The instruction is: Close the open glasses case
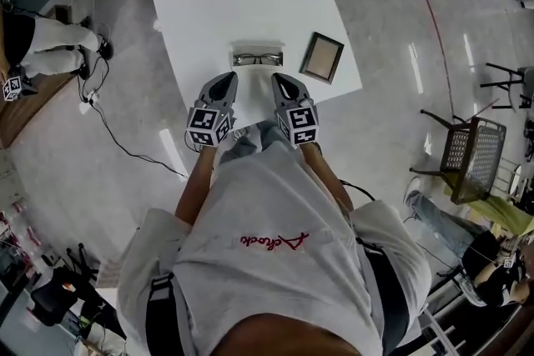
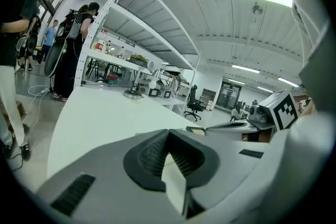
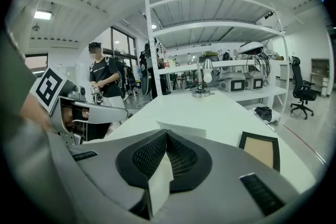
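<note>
Left gripper [image 1: 227,79] and right gripper [image 1: 279,80] hover clenched and empty, just short of the open glasses case [image 1: 257,50]. If you nudge the lid off-centre, the case could skid toward the picture frame [image 1: 321,57] beside it.

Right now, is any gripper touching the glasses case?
No, the left gripper and right gripper sit apart from the glasses case.

open glasses case [image 1: 258,57], table's near edge
</note>
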`<state>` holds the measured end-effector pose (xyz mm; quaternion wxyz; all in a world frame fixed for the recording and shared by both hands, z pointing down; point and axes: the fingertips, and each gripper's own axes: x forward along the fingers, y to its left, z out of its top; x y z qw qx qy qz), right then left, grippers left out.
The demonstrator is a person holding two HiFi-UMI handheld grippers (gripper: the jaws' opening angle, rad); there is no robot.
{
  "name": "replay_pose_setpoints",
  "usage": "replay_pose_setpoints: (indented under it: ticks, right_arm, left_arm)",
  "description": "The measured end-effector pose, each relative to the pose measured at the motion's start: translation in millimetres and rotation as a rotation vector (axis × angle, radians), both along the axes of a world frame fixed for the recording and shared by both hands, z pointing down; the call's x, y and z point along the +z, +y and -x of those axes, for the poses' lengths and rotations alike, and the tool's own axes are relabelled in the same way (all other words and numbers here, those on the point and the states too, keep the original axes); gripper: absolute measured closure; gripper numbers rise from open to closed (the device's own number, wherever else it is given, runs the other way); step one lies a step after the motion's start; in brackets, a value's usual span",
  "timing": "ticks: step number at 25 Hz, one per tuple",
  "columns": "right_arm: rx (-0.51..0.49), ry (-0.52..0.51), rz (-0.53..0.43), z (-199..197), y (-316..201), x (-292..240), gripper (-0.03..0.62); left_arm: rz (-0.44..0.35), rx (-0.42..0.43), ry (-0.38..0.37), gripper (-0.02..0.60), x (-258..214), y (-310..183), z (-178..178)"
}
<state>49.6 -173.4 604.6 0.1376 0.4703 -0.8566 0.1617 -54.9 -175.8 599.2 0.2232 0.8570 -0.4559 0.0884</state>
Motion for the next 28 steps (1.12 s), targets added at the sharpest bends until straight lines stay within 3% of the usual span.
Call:
replay_pose_setpoints:
  ticks: [12, 28]
  right_arm:
    - [-0.009, 0.006, 0.049, 0, 8, 23, 0.568]
    - [-0.069, 0.063, 0.019, 12, -64, 33, 0.568]
  left_arm:
    - [0.043, 0.022, -0.004, 0.557, 16, 7, -7]
    - [0.06, 0.049, 0.002, 0.557, 19, 20, -20]
